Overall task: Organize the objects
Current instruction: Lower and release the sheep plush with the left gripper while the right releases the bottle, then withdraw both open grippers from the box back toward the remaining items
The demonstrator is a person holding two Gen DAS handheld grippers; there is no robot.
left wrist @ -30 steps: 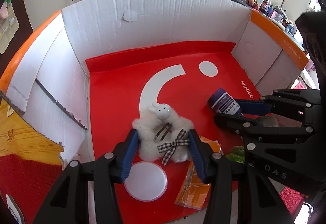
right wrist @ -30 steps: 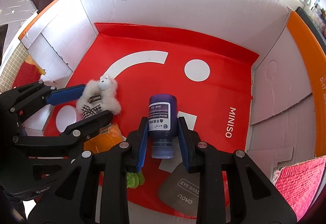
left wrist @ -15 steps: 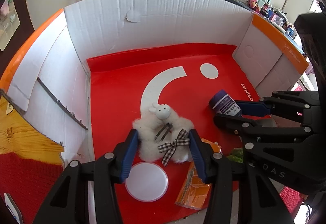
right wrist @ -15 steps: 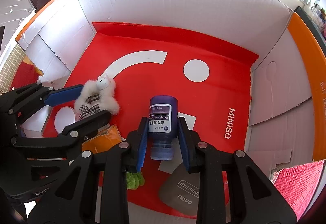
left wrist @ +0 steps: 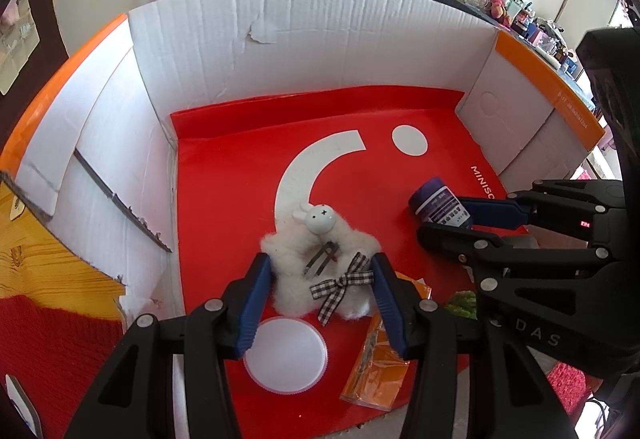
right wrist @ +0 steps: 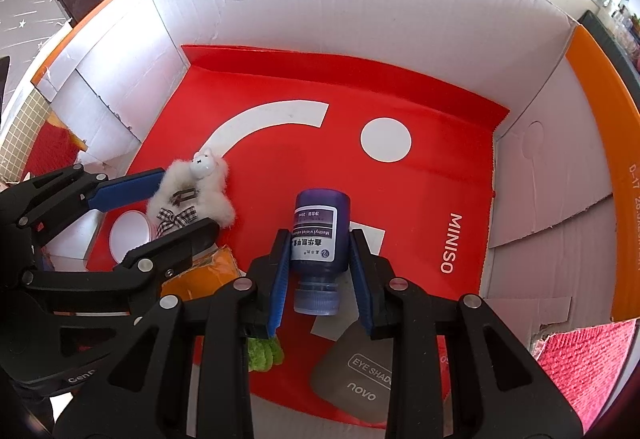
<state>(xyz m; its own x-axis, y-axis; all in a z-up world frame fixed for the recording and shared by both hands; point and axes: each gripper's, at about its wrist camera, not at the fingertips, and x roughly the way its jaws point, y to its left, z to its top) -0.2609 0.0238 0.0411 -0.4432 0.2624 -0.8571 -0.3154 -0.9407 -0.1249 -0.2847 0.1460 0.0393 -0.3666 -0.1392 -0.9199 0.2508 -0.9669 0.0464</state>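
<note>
— Inside, then: corrugated white cardboard box with orange rim, glossy red liner printed with white arc and dot. Cluttered shelf and pale wall beyond.

— And the left gripper?

— Blue ribbed fingers pressed to both flanks of fluffy white plush bunny, checked bow, hard smooth head. Flat white round lid and crinkled orange packet alongside.

— Right gripper?

— Clamped on purple bottle, cylindrical, lying on liner, cap toward camera. Grey eyeshadow case and green fuzzy tuft near.
</note>
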